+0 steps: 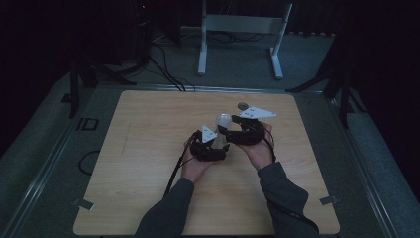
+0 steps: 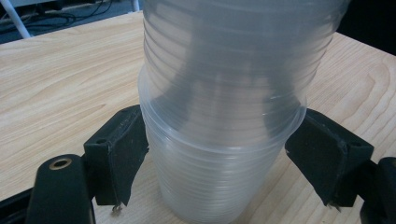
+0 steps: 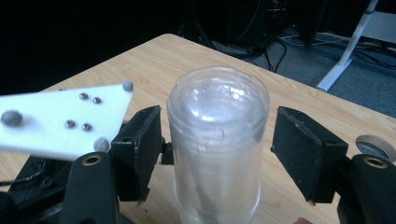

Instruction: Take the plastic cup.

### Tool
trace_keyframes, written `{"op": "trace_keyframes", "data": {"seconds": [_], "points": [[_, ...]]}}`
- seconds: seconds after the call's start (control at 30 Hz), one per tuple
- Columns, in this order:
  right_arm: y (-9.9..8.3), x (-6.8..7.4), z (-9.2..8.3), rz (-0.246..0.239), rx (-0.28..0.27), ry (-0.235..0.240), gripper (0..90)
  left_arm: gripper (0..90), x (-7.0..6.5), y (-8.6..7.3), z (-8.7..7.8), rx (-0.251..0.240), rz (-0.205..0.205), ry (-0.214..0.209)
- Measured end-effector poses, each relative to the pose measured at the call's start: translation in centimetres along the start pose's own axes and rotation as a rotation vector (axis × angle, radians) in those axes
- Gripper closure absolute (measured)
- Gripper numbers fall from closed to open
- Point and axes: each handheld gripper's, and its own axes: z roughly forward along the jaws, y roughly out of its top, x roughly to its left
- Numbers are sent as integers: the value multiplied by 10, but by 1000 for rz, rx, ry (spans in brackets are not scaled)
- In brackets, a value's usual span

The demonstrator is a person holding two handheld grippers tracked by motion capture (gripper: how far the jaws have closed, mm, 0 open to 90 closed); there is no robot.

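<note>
A: Stack of clear ribbed plastic cups (image 1: pixel 222 130), nested, upside down by the look of it, standing on the pale wood-grain tabletop (image 1: pixel 148 148) right of centre, a little toward the far side. Both grippers are on it.

B: Left gripper (image 2: pixel 219 154)?

A: Its two black jaws sit against the lower cup on either side, just under a protruding rim. Pads appear to touch the plastic, so I read it as clamped on the bottom of the stack, likely to pin it down.

B: And the right gripper (image 3: pixel 215 154)?

A: Higher up, jaws spread either side of the upper cup with a visible gap on both sides. Not gripping. My guess is that it's lined up to close on the top cup and pull it off while the left one anchors the rest.

B: Material notes?

A: Thin, translucent, fine horizontal ridges down the walls, flat closed end catching light on top. Looks flexible; a hard squeeze would probably buckle it, and nested cups tend to stick.

B: Anything else about?

A: A small round grey disc (image 1: pixel 242 105) lies on the tabletop just beyond the grippers, apart from the cups. A white metal frame (image 1: pixel 240 34) stands on the floor past the far edge.
</note>
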Motion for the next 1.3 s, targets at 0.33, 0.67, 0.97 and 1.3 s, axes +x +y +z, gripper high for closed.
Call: {"op": "trace_keyframes", "data": {"seconds": [0.33, 0.67, 0.97, 1.3], "points": [[6, -3, 14, 15, 27, -2, 339, 215, -1, -1, 0, -3, 13, 12], [8, -3, 16, 19, 26, 3, 382, 220, -1, -1, 0, -3, 18, 16], [14, -3, 10, 32, -2, 11, 387, 220, -1, -2, 0, -4, 16, 14], [30, -1, -2, 28, -30, 18, 391, 217, 0, -1, 0, 1, 7, 9]]}}
